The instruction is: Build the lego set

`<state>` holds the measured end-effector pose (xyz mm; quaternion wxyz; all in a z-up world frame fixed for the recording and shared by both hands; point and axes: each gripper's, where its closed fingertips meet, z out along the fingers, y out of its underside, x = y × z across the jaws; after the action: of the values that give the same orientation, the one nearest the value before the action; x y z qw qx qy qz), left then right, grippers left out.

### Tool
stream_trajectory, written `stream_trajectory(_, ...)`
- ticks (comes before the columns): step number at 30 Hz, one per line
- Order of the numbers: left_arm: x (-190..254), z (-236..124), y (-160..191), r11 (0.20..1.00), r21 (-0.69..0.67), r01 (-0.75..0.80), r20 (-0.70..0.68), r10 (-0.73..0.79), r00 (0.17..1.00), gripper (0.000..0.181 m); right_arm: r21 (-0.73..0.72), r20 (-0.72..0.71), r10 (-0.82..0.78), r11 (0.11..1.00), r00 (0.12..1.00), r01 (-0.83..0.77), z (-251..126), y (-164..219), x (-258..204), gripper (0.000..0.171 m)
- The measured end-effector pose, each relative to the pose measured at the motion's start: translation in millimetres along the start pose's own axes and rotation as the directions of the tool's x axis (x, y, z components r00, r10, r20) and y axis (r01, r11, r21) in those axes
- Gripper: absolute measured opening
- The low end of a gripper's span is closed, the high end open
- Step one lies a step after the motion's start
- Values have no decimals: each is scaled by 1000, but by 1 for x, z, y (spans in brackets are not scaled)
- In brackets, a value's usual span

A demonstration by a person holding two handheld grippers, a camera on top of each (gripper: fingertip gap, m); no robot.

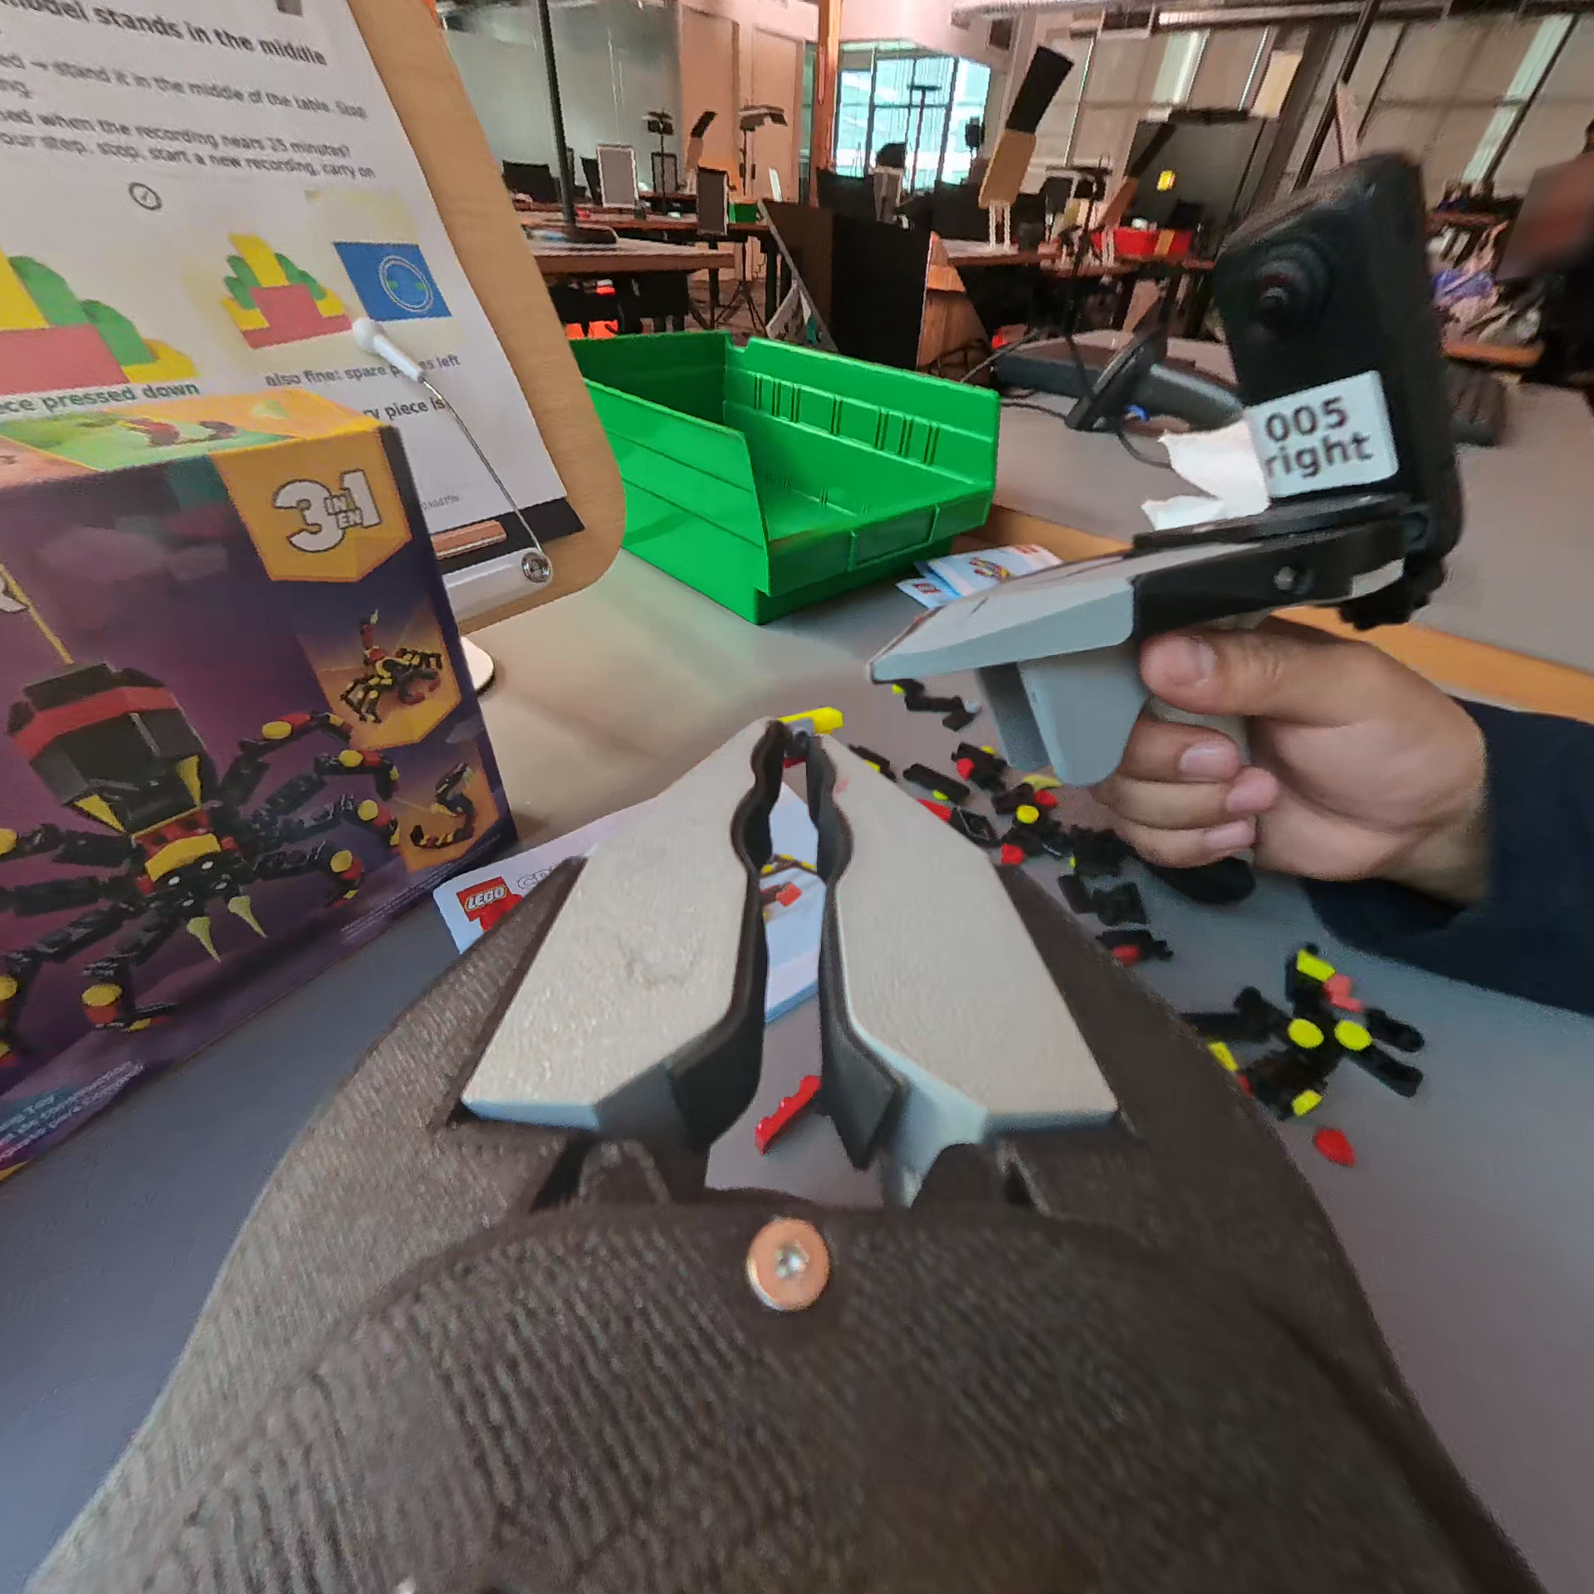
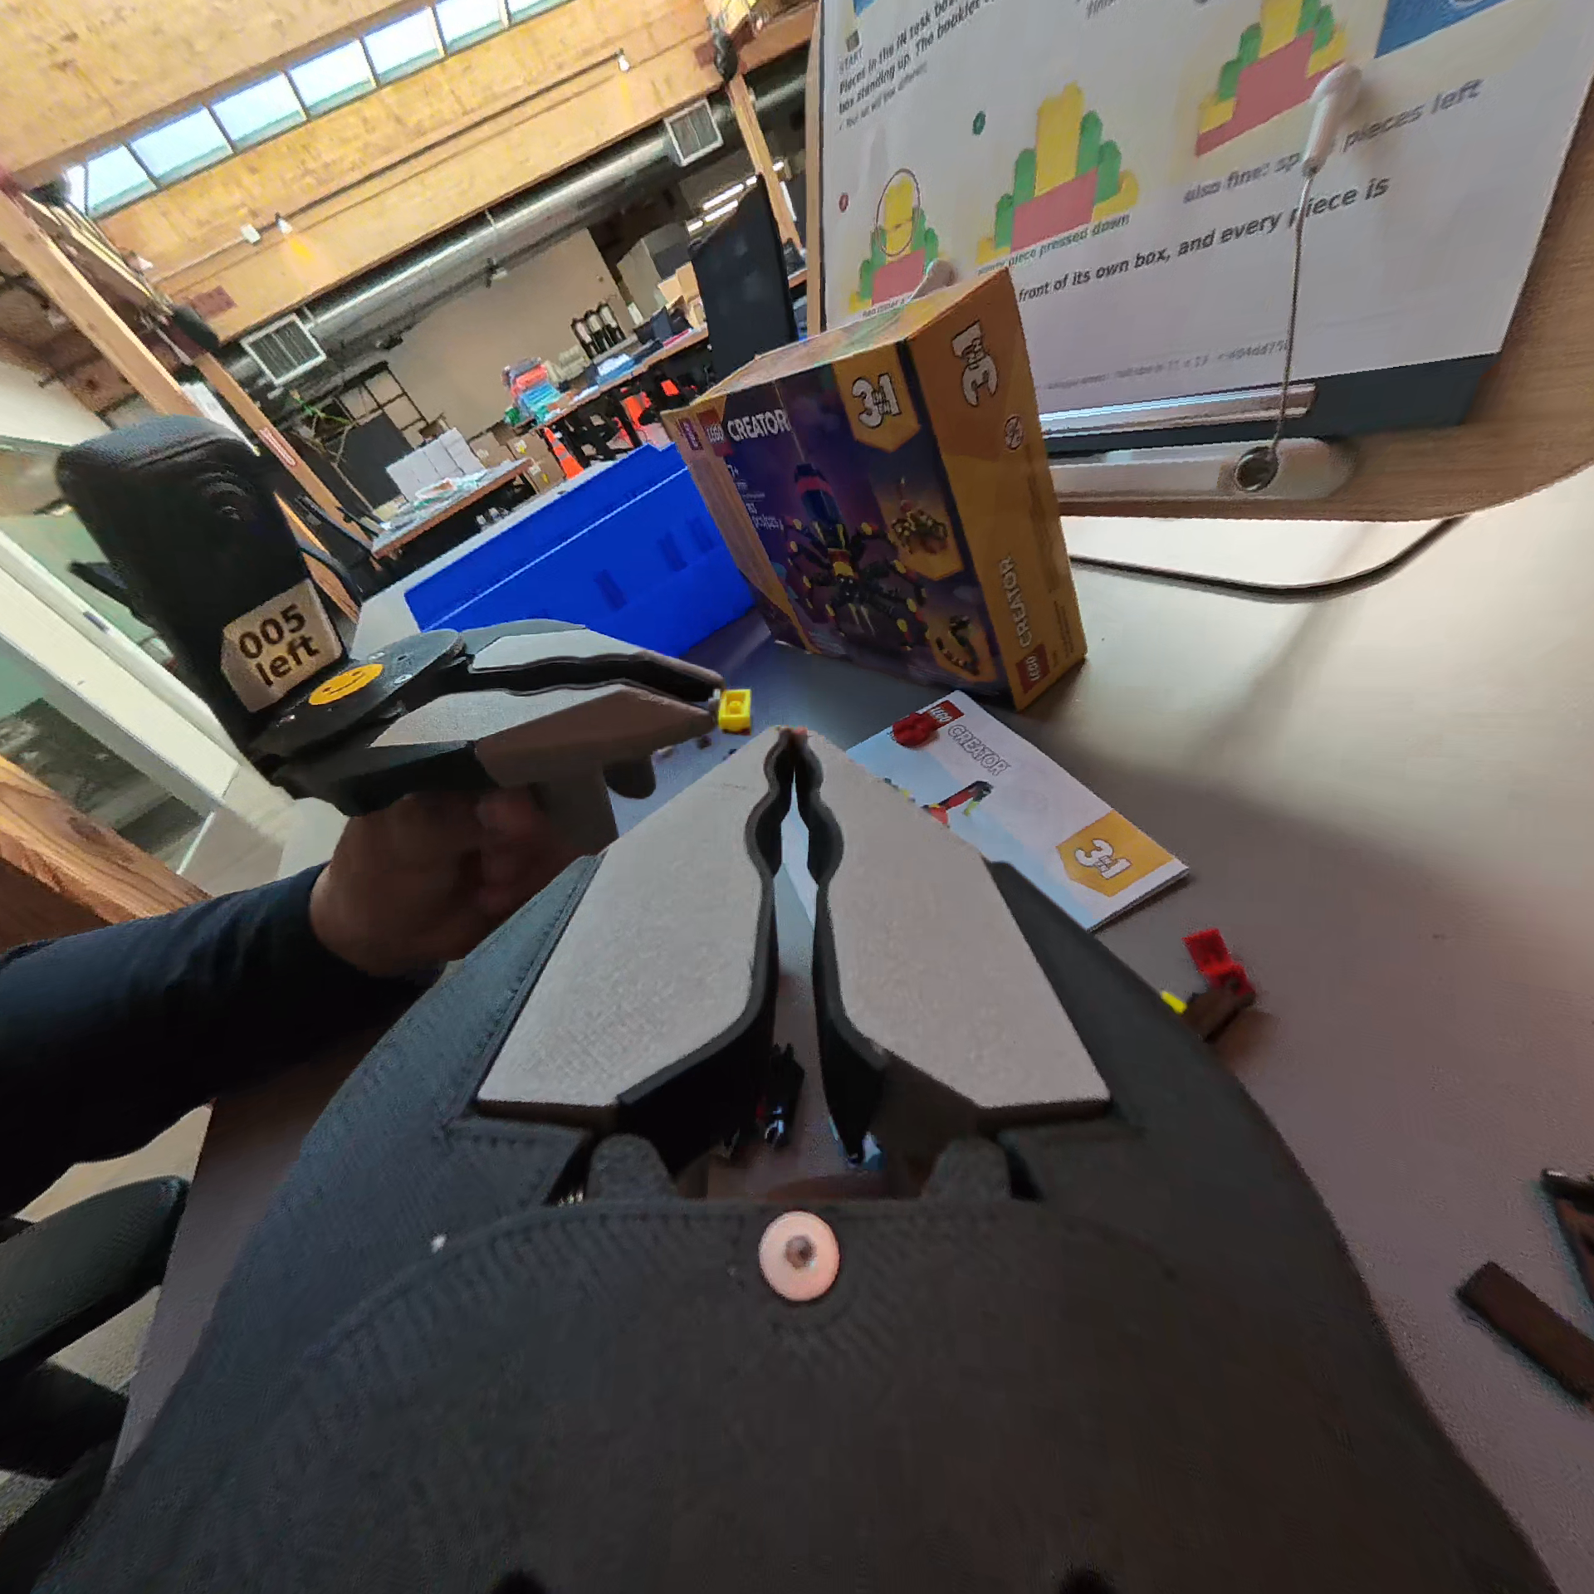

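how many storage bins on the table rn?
2. A green bin sits behind the loose pieces, right of the instruction board. A blue bin sits left of the set's box. Others may be out of frame.

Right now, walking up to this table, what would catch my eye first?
Probably the lego box with a black spider pictured on it, standing at the table's left. Then the left claw pinching a small yellow brick in mid-air, and the scatter of black, red and yellow pieces under the right claw.
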<state>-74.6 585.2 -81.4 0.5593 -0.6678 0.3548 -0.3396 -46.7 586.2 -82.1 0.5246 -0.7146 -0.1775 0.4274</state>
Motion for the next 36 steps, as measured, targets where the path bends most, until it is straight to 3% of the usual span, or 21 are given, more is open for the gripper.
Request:
stream_trajectory(3,1,-2,-1,999,9,35,-19,-35,999,2,-24,72,41,999,997,-39,-3,4,0,0)
stream_trajectory(7,10,1,2,997,-3,81,-89,-81,993,2,-111,150,-34,993,988,51,3,19,-18,19)
stream_trajectory(17,9,-4,5,978,-30,209,-168,-211,963,3,-123,-19,-430,897,903,425,11,21,-18,12)
stream_trajectory(30,21,-1,15,983,-101,151,-190,-168,967,0,-89,-57,-477,878,877,471,7,9,-15,2)
stream_trajectory(36,-7,-2,13,992,-76,101,-83,-107,991,0,-240,-289,-559,828,777,506,-15,0,41,2)
